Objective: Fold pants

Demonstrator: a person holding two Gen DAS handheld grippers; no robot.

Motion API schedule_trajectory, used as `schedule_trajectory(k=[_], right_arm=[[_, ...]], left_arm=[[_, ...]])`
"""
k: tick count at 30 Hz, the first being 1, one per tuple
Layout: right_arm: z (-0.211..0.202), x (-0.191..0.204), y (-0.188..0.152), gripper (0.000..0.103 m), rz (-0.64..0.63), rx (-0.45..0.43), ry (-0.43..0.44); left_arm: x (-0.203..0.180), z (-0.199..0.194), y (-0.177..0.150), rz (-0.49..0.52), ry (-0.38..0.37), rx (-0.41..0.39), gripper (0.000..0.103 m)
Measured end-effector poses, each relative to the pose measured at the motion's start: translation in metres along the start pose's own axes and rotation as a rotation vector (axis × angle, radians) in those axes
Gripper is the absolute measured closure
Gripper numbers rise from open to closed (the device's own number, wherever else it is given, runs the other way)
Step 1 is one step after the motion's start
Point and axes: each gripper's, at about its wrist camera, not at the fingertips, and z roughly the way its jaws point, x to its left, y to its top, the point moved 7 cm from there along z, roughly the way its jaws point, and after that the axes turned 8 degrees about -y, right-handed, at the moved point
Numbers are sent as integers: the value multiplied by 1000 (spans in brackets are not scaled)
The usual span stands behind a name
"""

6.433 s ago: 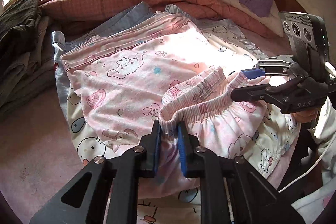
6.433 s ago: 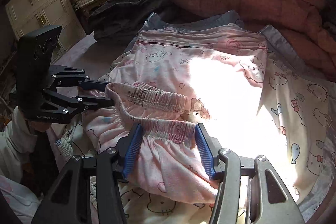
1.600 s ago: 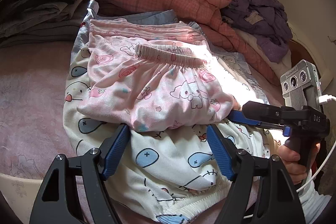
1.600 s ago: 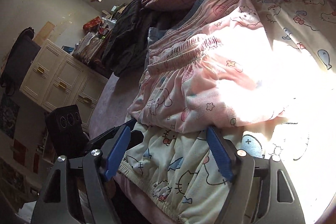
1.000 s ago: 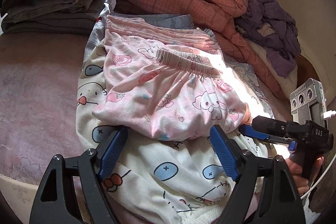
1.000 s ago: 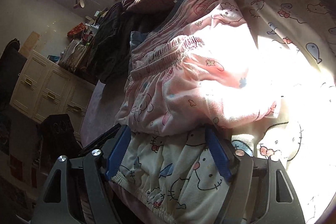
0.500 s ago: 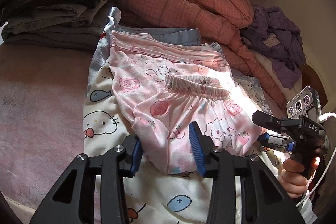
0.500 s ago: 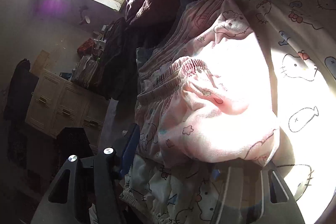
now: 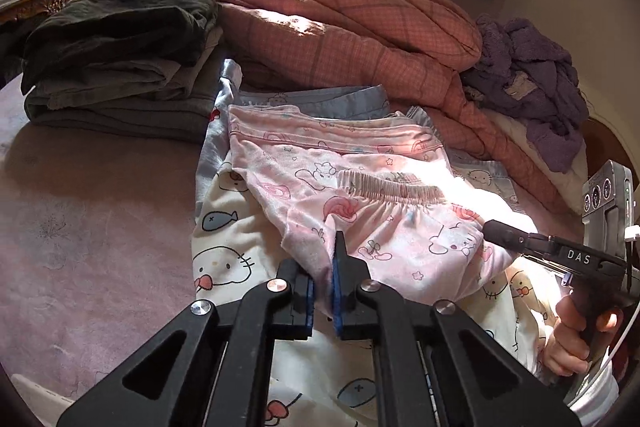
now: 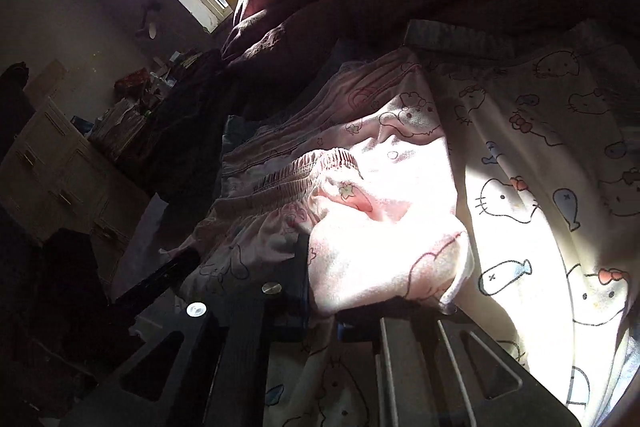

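Pants, pink print, lie part-folded on the cartoon-cat blanket, in front of the plaid quilt; their elastic waistband is doubled over on top, well short of the quilt.

Left wrist view: my left gripper is closing, blue pads pinching the near fold edge of the pants on the side toward the dark folded pile. Right gripper comes in at the other near corner, away from that pile, a hand on its handle; its tips are buried in the cloth. To do this step well, I judge I should catch every layer of the fold in the pads, not just the top one, before lifting.

Right wrist view: dark with strong glare. Right gripper is closing too, pink cloth bunched between its fingers at the near edge, on the side away from the quilt. I'd raise both corners level and together, keep the edge taut, then carry it toward the quilt so it lands square.
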Motion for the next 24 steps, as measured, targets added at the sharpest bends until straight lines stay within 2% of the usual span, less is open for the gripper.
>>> schedule_trajectory(k=[3, 8, 12, 15, 16, 18, 19, 20, 21, 23, 24], right_arm=[[-11, 3, 4, 94, -47, -18, -26], [-17, -12, 14, 94, 32, 1, -5], [1, -14, 15, 93, 35, 36, -16], [14, -13, 12, 87, 56, 66, -11], [15, -20, 9, 79, 59, 69, -19], [17, -22, 8, 78, 34, 66, -58], [15, -20, 7, 78, 4, 60, -81], [16, -18, 8, 78, -19, 52, -90], [15, -18, 7, 81, -28, 43, -89], [12, -19, 9, 96, -28, 18, -109], [10, -19, 10, 97, -33, 6, -113]], left_arm=[[-5, -6, 8, 23, 14, -12, 97], [-6, 1, 13, 36, 19, 22, 97], [4, 11, 11, -3, 31, 60, 88], [16, 17, 3, -43, 40, 92, 85], [19, 19, -1, -54, 37, 105, 85], [23, 24, -9, -75, 24, 134, 84], [24, 25, -14, -76, 19, 150, 84], [23, 25, -16, -67, 16, 152, 92], [21, 25, -18, -53, 16, 150, 96], [15, 20, -19, -11, 30, 132, 97], [12, 17, -18, 5, 35, 123, 98]])
